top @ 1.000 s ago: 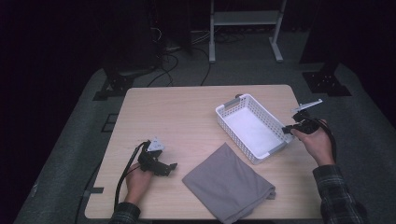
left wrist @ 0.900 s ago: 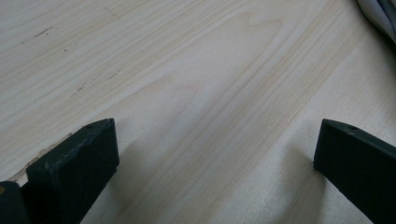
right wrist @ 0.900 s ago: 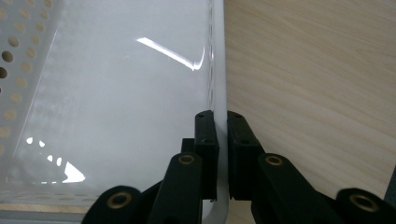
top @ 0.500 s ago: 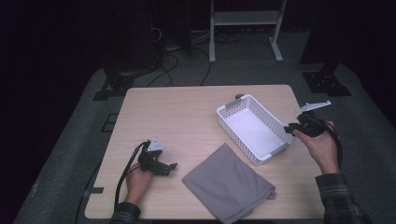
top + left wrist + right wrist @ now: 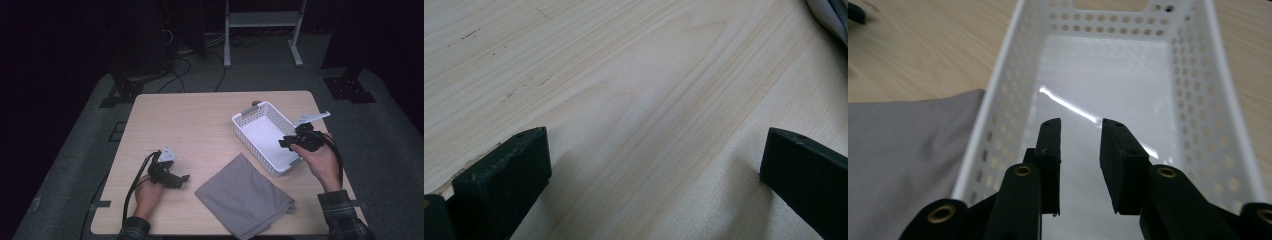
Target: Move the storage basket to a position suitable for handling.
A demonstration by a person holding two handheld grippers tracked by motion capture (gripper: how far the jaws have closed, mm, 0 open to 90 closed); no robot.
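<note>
One wooden table (image 5: 200,115) across the middle of the high view. One grey cloth (image 5: 245,197), folded flat, at lower centre, just beside the near left wall of the basket. One white perforated basket (image 5: 262,137), right of centre, set slantwise and empty inside. Two grippers. Right gripper (image 5: 284,143) at the basket's lower right end, jaws just opened a little, parted narrowly with nothing between them and pointing along the empty basket floor in the right gripper view (image 5: 1080,125). Left gripper (image 5: 186,178) at lower left, low over bare wood, jaws spread wide and also empty in the left gripper view (image 5: 656,137), with only a corner of cloth at the upper right of that view. Judged from this: basket seemingly placed and let go, cloth not yet taken. Probably left to do: grasping the cloth and bringing it into the basket.
</note>
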